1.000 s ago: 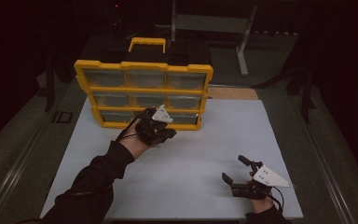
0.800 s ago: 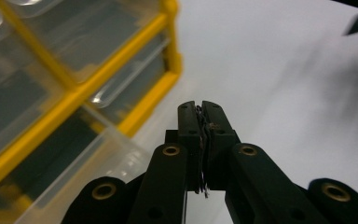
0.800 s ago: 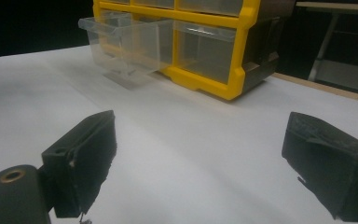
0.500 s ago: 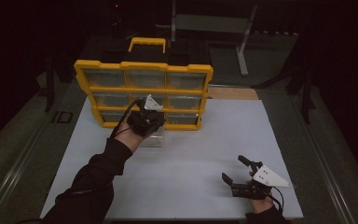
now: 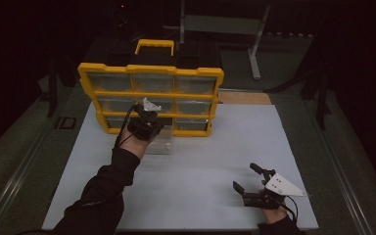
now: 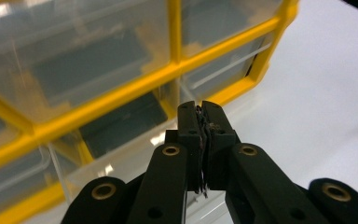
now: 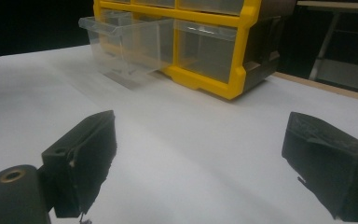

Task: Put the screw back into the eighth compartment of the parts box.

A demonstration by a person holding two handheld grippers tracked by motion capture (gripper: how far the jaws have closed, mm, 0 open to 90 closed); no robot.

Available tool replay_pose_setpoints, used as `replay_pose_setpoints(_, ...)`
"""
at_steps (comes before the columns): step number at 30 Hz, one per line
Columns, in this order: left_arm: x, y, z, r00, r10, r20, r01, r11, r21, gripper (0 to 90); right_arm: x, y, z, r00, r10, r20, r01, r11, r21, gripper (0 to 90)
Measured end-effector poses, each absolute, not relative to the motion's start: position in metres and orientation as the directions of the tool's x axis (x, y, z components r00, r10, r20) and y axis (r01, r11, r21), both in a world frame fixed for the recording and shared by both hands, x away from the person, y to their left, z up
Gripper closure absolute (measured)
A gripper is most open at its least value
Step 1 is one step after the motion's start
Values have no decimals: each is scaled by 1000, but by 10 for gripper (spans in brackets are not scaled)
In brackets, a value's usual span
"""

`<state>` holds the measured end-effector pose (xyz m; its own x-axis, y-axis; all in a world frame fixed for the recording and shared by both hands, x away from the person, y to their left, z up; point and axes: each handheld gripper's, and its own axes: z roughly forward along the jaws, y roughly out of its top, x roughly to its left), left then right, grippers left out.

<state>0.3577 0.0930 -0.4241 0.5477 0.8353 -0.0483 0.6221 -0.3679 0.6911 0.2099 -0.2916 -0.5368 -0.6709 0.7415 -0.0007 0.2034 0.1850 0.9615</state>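
The left tool (image 5: 146, 119) had its jaws pressed together, right at the front lip of the clear drawer (image 5: 159, 142), which stuck out of the bottom row of the yellow organizer (image 5: 151, 71). In the left gripper view the closed tips (image 6: 200, 122) sat against the drawer's thin front edge; whether plastic was actually pinched between them could not be made out. The drawer lay directly ahead of and just below that tool, part-way out of its slot, its front end over the white table (image 5: 200, 161).

It looked a light, stiff, thin-walled piece of plastic, smooth and likely slippery, and apt to tip once free of the frame. The raised front lip seemed the best place to take hold, gripped squarely at its middle so it slid straight.

The right tool (image 5: 254, 185) rested on the table with jaws wide apart, holding nothing; the drawer (image 7: 121, 44) stood well ahead of it, to its left.
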Motion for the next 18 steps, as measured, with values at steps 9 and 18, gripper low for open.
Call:
replay_pose_setpoints(9,367,95,-447,505,861,-55,707,-377,599,870,210,-292,-537,-671,741,-2,203,186,961,102)
replay_pose_setpoints(18,378,95,-461,478,876,-62,756,-375,537,829,210,-292,-537,-671,741,-2,203,187,961,102)
